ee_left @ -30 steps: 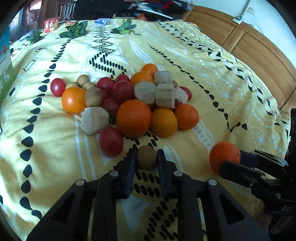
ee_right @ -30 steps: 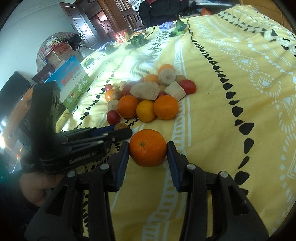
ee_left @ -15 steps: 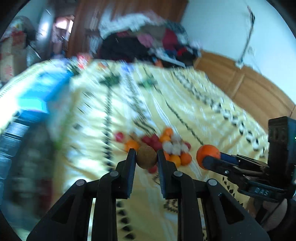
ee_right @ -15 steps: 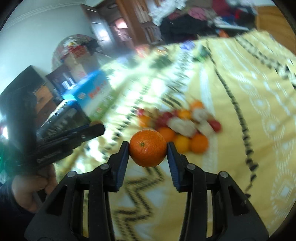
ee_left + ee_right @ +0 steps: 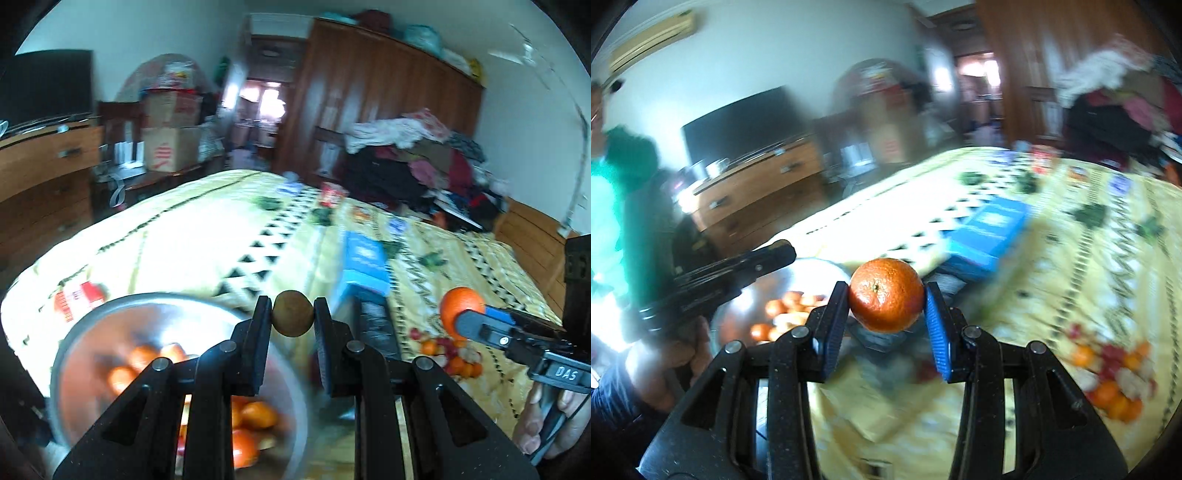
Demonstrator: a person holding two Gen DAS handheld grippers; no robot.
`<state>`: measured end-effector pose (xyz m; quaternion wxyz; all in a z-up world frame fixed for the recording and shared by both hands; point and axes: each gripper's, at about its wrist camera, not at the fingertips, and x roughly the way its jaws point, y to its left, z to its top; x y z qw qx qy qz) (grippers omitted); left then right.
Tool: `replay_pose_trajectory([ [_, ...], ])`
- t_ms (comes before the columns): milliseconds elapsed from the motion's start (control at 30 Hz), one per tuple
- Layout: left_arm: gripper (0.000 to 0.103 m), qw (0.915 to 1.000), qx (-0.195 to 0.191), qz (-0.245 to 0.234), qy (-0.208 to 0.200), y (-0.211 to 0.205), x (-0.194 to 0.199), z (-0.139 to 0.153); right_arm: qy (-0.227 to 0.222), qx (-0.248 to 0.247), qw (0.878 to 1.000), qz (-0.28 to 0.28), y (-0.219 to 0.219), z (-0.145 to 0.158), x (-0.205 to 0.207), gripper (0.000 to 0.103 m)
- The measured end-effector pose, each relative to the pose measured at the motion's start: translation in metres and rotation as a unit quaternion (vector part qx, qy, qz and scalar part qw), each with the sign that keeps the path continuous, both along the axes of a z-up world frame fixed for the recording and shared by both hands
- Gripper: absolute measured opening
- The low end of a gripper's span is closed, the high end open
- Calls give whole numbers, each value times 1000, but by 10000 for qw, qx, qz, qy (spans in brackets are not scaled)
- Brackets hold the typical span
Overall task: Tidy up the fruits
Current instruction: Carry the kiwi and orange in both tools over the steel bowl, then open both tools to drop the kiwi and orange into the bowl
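**Fruit held in both grippers above the bed**

Fruit is carried in each gripper, clear of the yellow patterned bedspread point(image 5: 177, 240). A small, round, dull brown fruit point(image 5: 293, 313) is pinched between the pads of the left gripper point(image 5: 293, 317), which is closed on it. An orange point(image 5: 885, 294), with a pitted, deep orange skin and a small green stem scar facing the camera, is clamped between the blue pads of the right gripper point(image 5: 886, 301).

A metal bowl point(image 5: 92, 317) is seen just below and to the left of the left gripper; several oranges, blurred, lie inside it. A fruit pile point(image 5: 1108, 380) of orange, red and pale pieces remains on the bedspread, well apart from the bowl. A blue box point(image 5: 364, 267) lies on the bedspread between bowl and pile; its print cannot be read.

The letters "DAS" are legible on the right gripper's body in the left wrist view. Other labels are too blurred to read.
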<state>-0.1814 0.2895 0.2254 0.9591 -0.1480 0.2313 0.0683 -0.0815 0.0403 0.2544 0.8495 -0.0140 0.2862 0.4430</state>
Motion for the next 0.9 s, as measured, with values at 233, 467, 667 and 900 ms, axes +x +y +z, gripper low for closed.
replay_pose_trajectory([
  [233, 22, 9964, -233, 565, 592, 65, -25, -47, 376, -321, 9962, 715, 88, -28, -12, 42],
  [467, 22, 9918, -398, 662, 1015, 83, -23, -82, 840, -680, 9899, 914, 124, -60, -16, 42],
  [667, 22, 9913, -459, 620, 1065, 82, -23, -85, 923, -846, 9885, 852, 131, -69, -14, 42],
  [900, 22, 9902, -489, 585, 1167, 83, -17, -90, 1046, -983, 9870, 721, 137, -79, -6, 42],
])
